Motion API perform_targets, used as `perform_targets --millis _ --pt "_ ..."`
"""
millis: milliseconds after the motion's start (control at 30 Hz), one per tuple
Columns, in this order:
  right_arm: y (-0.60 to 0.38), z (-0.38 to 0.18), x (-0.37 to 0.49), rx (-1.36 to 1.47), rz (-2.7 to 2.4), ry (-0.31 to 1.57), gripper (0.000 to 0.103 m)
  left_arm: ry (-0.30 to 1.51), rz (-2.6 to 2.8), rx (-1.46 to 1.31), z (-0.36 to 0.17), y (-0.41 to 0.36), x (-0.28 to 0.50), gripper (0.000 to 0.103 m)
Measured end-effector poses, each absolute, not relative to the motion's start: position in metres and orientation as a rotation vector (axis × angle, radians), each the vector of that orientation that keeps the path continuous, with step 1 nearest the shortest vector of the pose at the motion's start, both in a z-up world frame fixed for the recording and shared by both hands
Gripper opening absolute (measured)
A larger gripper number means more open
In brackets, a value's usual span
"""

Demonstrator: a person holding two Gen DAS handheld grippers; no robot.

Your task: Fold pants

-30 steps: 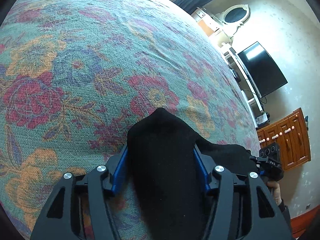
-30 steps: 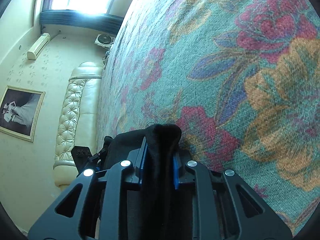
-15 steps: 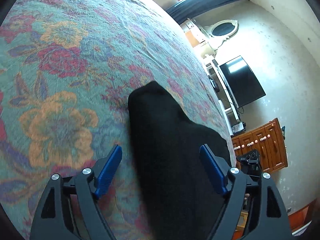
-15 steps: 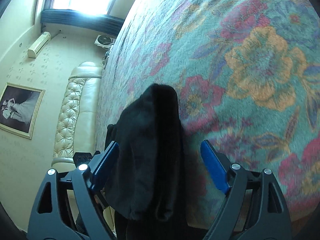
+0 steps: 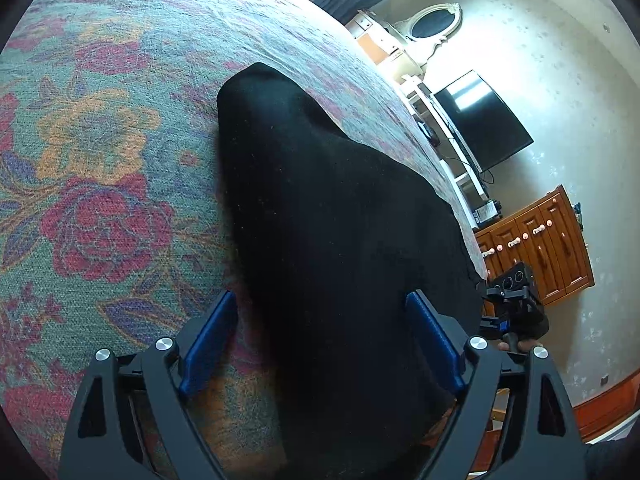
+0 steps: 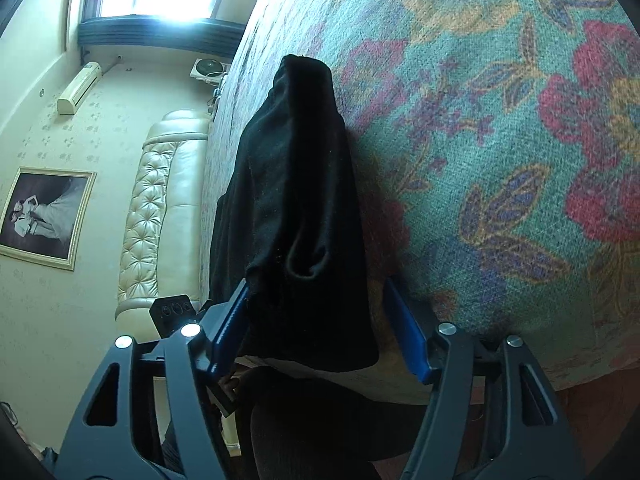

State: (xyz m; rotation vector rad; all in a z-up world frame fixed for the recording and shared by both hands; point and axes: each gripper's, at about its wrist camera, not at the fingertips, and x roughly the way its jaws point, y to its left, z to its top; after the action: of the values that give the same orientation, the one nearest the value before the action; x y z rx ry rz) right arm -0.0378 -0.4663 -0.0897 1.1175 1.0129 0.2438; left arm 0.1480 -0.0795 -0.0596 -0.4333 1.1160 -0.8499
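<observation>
The black pants (image 5: 320, 216) lie folded on the floral bedspread (image 5: 100, 168), near the bed's edge. My left gripper (image 5: 320, 336) is open; its blue pads stand on either side of the cloth's near end without pinching it. In the right wrist view the pants (image 6: 296, 200) lie as a thick folded bundle with an open fold end toward me. My right gripper (image 6: 316, 324) is open, jaws wide on both sides of the bundle's near end. The right gripper also shows in the left wrist view (image 5: 514, 304), beyond the pants.
The bedspread (image 6: 500, 140) stretches far beyond the pants. Past the bed's edge stand a TV (image 5: 484, 120), a wooden cabinet (image 5: 544, 248) and an oval mirror (image 5: 434, 24). A cream tufted sofa (image 6: 164, 208) and a framed picture (image 6: 44, 216) are on the other side.
Both grippers, shut on the pants a second ago, opened and let go. They have since drawn back, so more of the pants lying on the bed shows.
</observation>
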Motion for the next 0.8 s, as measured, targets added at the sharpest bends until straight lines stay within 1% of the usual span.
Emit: perform_targets --millis 33,67,133,167,200,233,300,367,400,433,467,500,533,600,800 --pt "-0.466 -0.092 -0.040 1.126 0.254 1.016 0.044 1.121 -0.855 -0.429 -0.060 -0.081 0.147 0.085" --pt "-0.465 -0.096 -0.043 1.142 0.261 1.017 0.043 1.125 -0.860 -0.417 -0.059 -0.083 0.144 0.085" --pt "-0.464 -0.098 -0.047 1.122 0.265 1.008 0.034 1.113 -0.855 -0.368 -0.058 -0.089 0.139 0.085" --pt "-0.465 -0.099 -0.048 1.112 0.272 1.002 0.032 1.108 -0.842 -0.353 -0.060 -0.089 0.141 0.083" --pt "-0.466 -0.102 -0.050 1.114 0.276 0.996 0.031 1.108 -0.830 -0.338 -0.062 -0.090 0.141 0.078" --pt "-0.468 -0.105 -0.052 1.127 0.281 0.986 0.030 1.107 -0.825 -0.331 -0.063 -0.091 0.140 0.075" --pt "-0.475 -0.111 -0.057 1.129 0.296 0.969 0.030 1.098 -0.831 -0.335 -0.065 -0.090 0.141 0.073" --pt "-0.478 -0.111 -0.058 1.137 0.312 0.955 0.033 1.098 -0.856 -0.354 -0.060 -0.087 0.142 0.072" --pt "-0.480 -0.109 -0.055 1.143 0.326 0.955 0.040 1.110 -0.873 -0.388 -0.059 -0.083 0.144 0.072" --pt "-0.482 -0.106 -0.054 1.154 0.342 0.962 0.051 1.130 -0.882 -0.430 -0.058 -0.079 0.147 0.074" --pt "-0.486 -0.101 -0.053 1.154 0.342 0.965 0.056 1.151 -0.882 -0.463 -0.058 -0.075 0.151 0.077" --pt "-0.488 -0.093 -0.051 1.136 0.335 0.955 0.069 1.164 -0.865 -0.476 -0.057 -0.072 0.156 0.084" --pt "-0.493 -0.085 -0.050 1.102 0.324 0.941 0.076 1.165 -0.844 -0.473 -0.055 -0.070 0.161 0.085" --pt "-0.502 -0.073 -0.043 1.041 0.282 0.937 0.079 1.147 -0.813 -0.445 -0.053 -0.069 0.172 0.085" --pt "-0.515 -0.074 -0.008 1.025 0.296 0.999 0.081 1.153 -0.791 -0.423 -0.058 -0.081 0.195 0.088"
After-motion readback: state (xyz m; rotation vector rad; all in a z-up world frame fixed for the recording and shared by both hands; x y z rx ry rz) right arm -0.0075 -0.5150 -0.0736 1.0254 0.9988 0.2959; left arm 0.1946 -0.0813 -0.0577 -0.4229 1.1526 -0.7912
